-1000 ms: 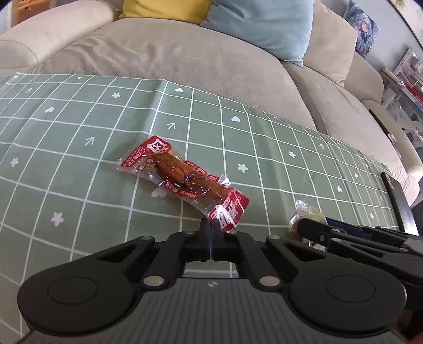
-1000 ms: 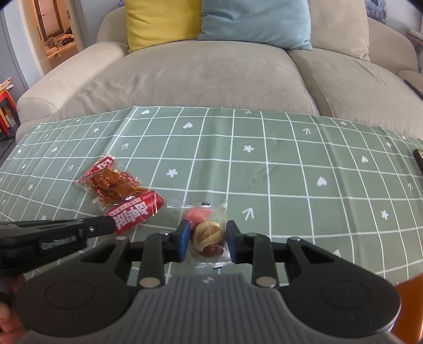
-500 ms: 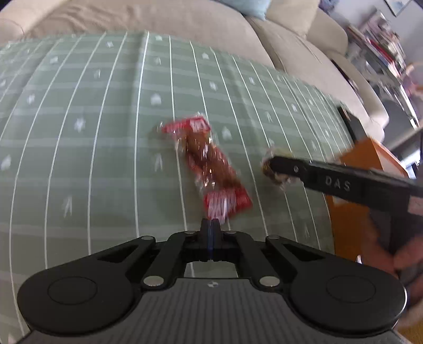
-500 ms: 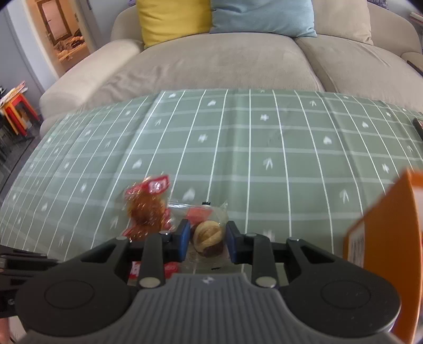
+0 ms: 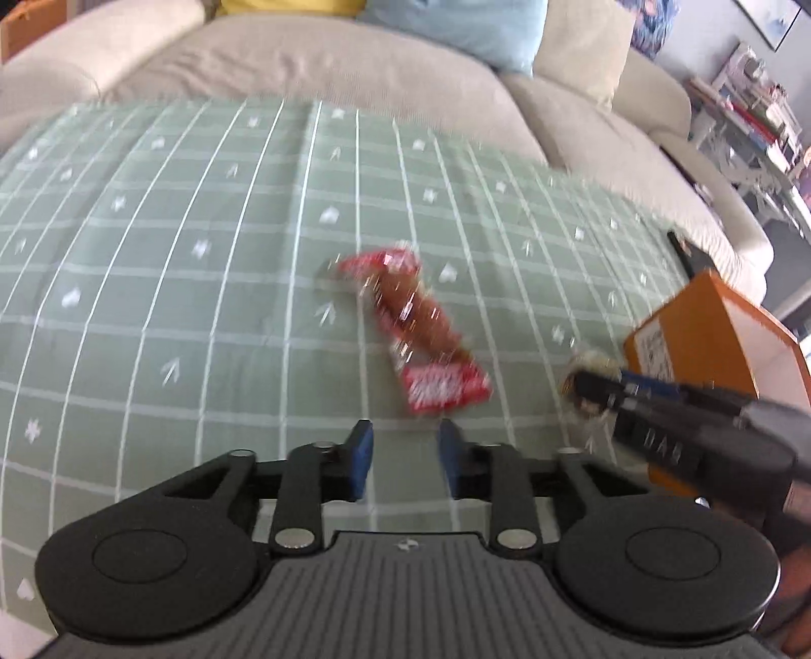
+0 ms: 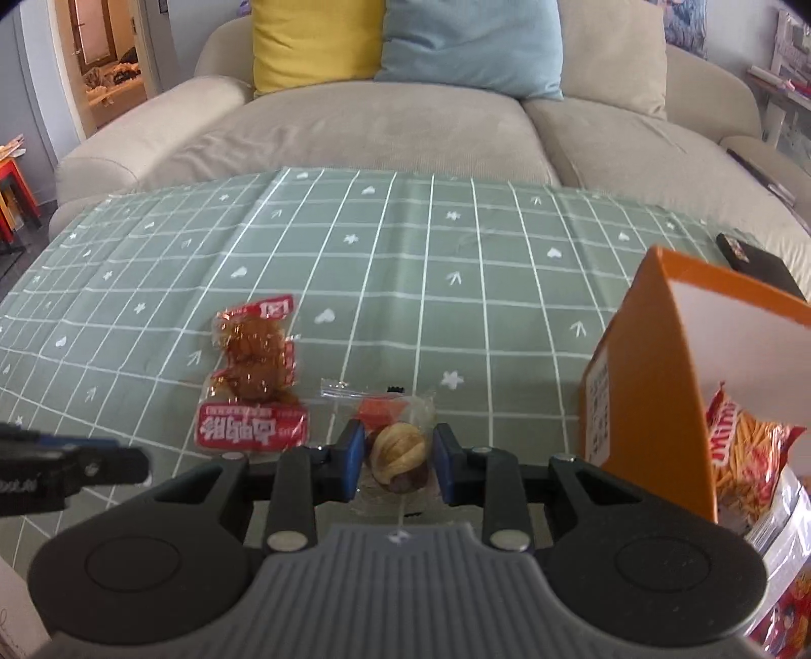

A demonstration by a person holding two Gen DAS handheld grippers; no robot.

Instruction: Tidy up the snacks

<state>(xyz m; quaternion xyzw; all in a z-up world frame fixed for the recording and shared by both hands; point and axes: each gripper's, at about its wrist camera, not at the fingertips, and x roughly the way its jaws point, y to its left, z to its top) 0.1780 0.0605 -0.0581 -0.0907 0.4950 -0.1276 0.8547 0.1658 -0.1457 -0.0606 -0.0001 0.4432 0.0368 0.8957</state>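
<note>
- Since the earlier pictures the red snack packet (image 5: 410,334) had left the left gripper (image 5: 404,459): a second before, its end was pinched in the closed jaws, and now it lay flat on the green checked cloth (image 5: 152,284) just beyond the fingertips.
- The left gripper's jaws had just been opening; they stood apart with only cloth showing between the blue pads (image 5: 361,456).
- An orange box (image 6: 654,400) had also come into both views at the right; a second before it showed in neither.
- The right gripper (image 6: 398,459) was clamped on a clear wrapped sweet (image 6: 398,451), a pale brown round piece with a red bit at the far end of its wrapper, the blue pads pressing its two sides.
- In the left wrist view that gripper (image 5: 590,388) reached in from the right with the sweet at its tip, just beside the orange box (image 5: 694,334).
- The box stood open, its inside white, and held a red bag of stick snacks (image 6: 750,446) and other shiny packets.
- In the right wrist view the red packet (image 6: 253,385) lay to the left of the held sweet, its red label end nearest the camera.
- A beige sofa (image 6: 385,126) with a yellow cushion (image 6: 314,45) and a blue cushion (image 6: 471,45) stood behind the cloth.
- A dark flat object (image 6: 755,263) lay at the cloth's far right edge, behind the box.
</note>
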